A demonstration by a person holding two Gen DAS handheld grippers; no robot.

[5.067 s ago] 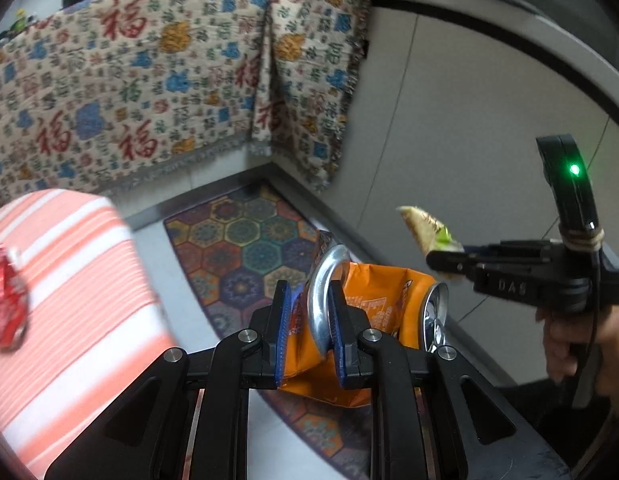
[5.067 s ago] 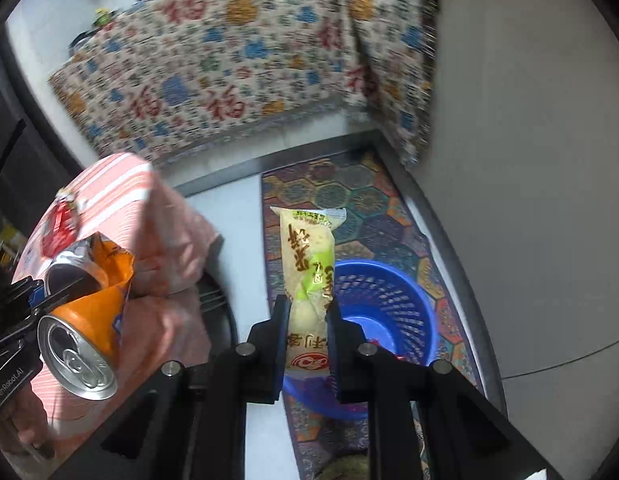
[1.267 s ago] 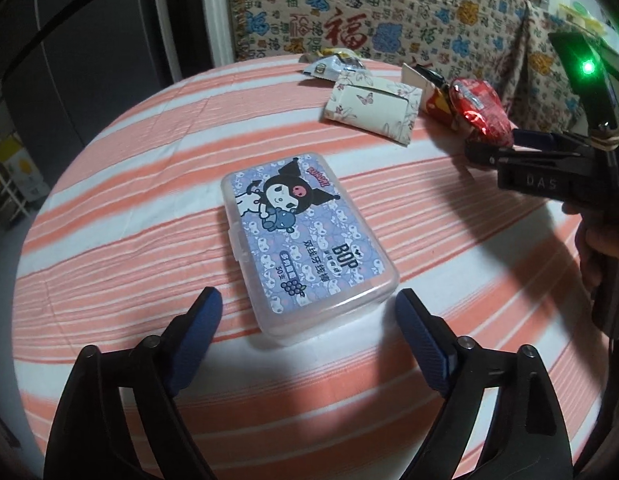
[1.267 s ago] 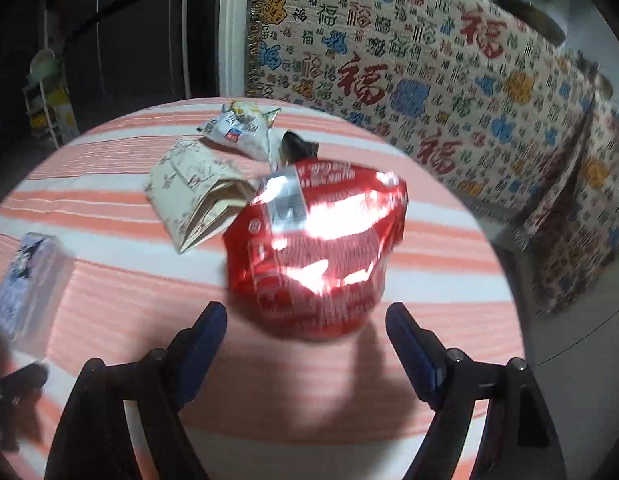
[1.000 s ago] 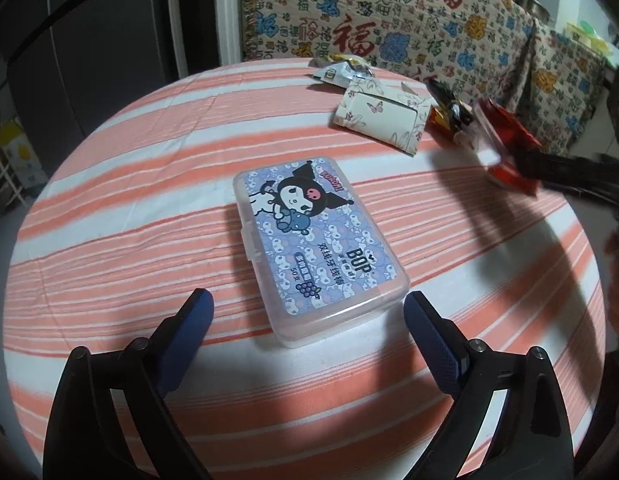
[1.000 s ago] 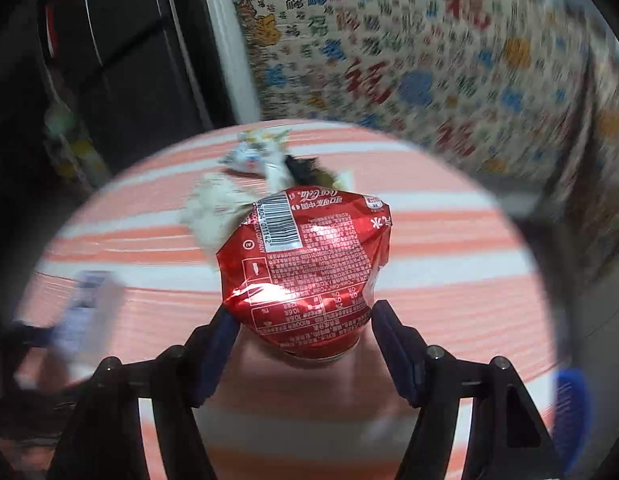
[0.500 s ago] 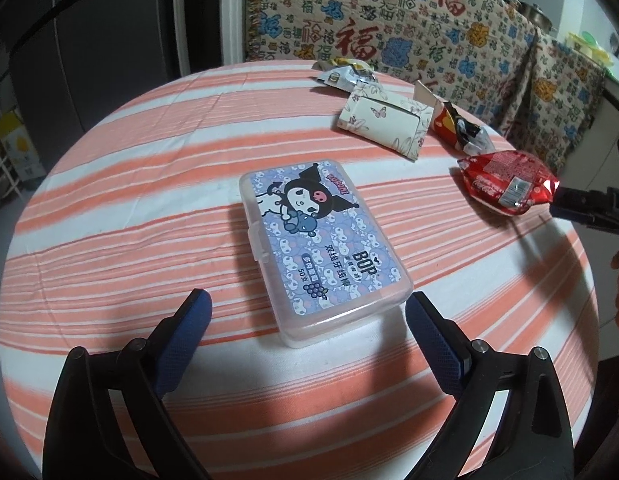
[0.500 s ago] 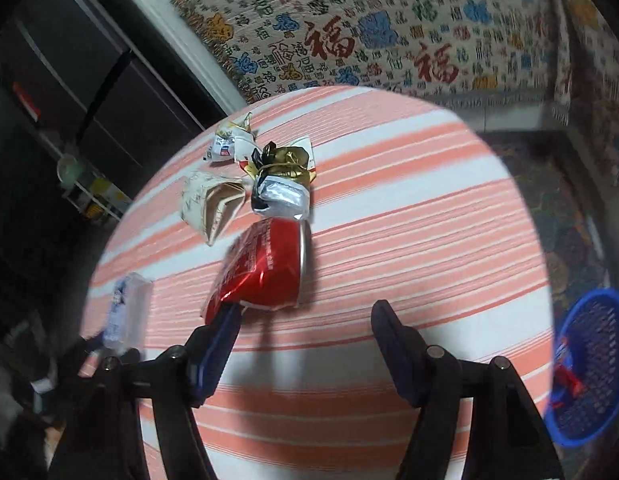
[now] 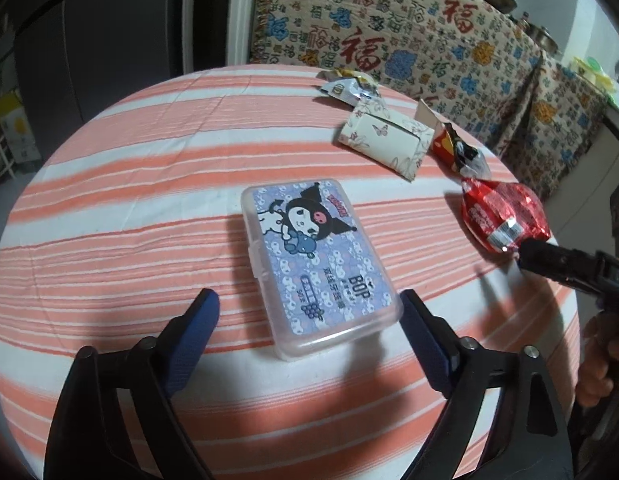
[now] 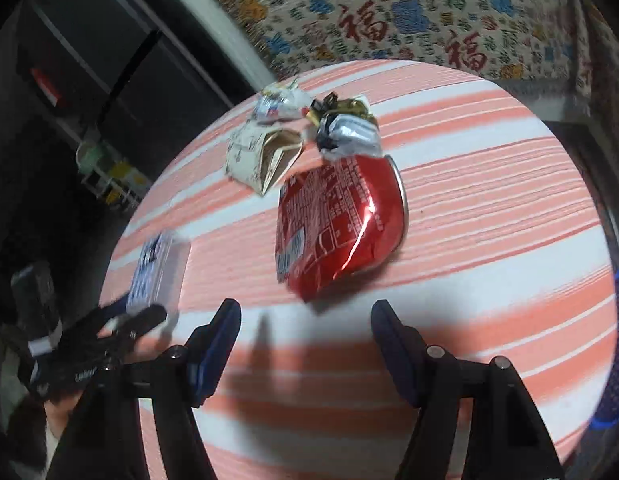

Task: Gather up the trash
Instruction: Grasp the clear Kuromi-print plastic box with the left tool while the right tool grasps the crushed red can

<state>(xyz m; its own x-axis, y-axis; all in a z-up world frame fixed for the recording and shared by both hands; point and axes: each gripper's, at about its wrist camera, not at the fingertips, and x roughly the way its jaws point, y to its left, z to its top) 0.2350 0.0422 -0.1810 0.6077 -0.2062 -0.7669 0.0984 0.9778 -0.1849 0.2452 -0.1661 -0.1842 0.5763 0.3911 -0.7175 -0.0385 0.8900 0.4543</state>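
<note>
Crushed red can [image 10: 341, 232]: is lying on the striped tablecloth [image 10: 489, 240], just beyond the right gripper [image 10: 305, 340], whose spread jaws are touching nothing.
Left gripper [image 9: 309, 320]: jaws are closing around the plastic box [image 9: 317, 260], not yet pressed.
Risk: thin, creased, glossy metal is likely being squashed or slipped sideways if pinched off-centre.
</note>
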